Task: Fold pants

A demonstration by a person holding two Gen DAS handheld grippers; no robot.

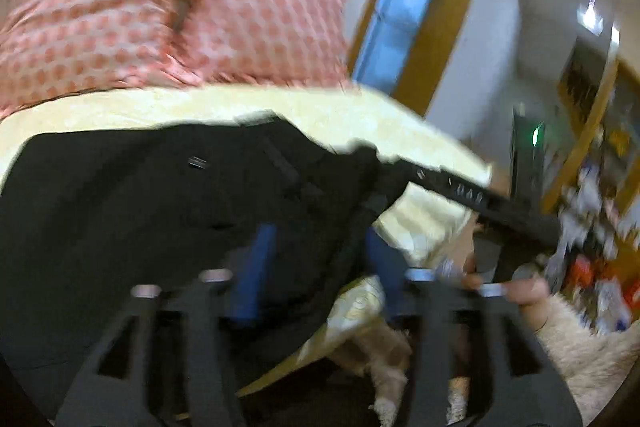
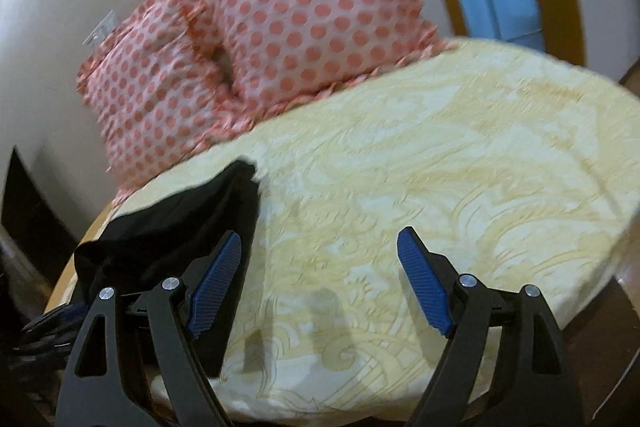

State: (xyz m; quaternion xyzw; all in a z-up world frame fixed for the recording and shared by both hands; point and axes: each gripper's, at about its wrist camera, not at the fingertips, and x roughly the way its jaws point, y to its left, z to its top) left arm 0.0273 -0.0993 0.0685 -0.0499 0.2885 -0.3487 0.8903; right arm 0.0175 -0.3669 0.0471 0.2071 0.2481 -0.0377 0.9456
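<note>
Black pants [image 1: 160, 195] lie on a bed with a pale yellow patterned cover [image 1: 280, 107]. In the blurred left wrist view my left gripper [image 1: 320, 259] hangs over the pants' near right edge, its blue pads apart with black cloth between them. The right gripper's black body [image 1: 480, 199] reaches in from the right at the pants' far corner. In the right wrist view my right gripper [image 2: 320, 267] is open and empty over the bare cover [image 2: 440, 147], the pants [image 2: 180, 227] bunched just beside its left pad.
Two pink polka-dot pillows [image 2: 260, 39] lean on the white wall at the head of the bed. A window with a wooden frame [image 1: 400, 7] stands behind. Cluttered shelves [image 1: 592, 227] are at the right. My fluffy sleeve [image 1: 580, 347] shows at the lower right.
</note>
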